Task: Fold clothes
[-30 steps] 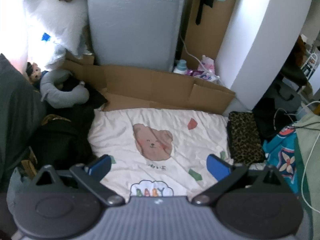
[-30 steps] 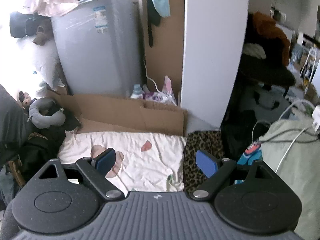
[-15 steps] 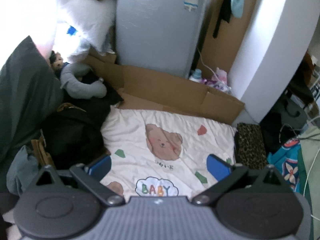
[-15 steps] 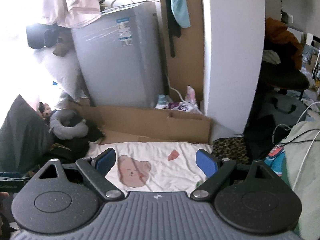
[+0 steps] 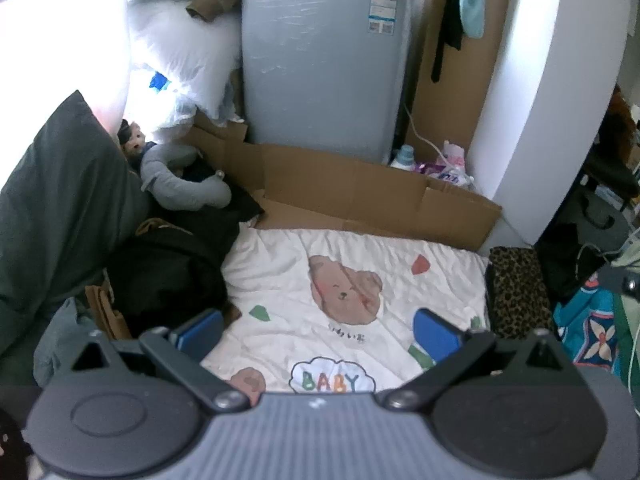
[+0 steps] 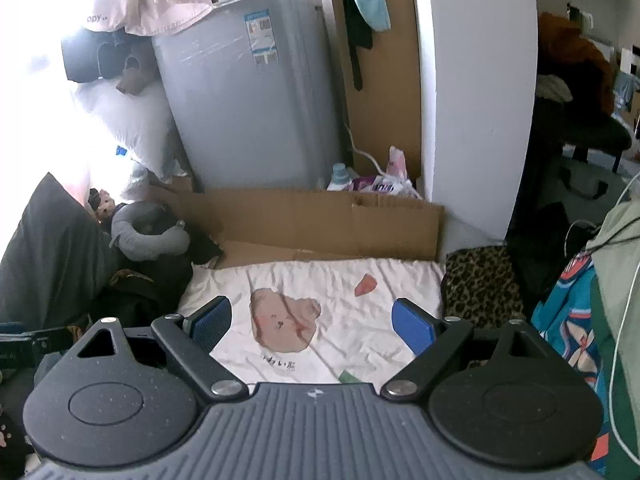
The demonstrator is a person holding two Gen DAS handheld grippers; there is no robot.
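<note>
Risk: both grippers, left gripper [image 5: 316, 330] & right gripper [image 6: 312, 326], gaped wide, empty (above bear blanket [image 5: 352, 276]); dark clothes pile [image 5: 168, 264], probably tangled, could drag neighbours along.

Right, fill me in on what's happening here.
A person holds a claw in each hand over a white quilt with a bear print spread on the floor in front of flattened cardboard and a grey washing machine. The left claw and the right claw are both open and hold nothing. No garment is laid out on the quilt yet; dark clothes are heaped to its left, so folding hasn't begun.
</note>
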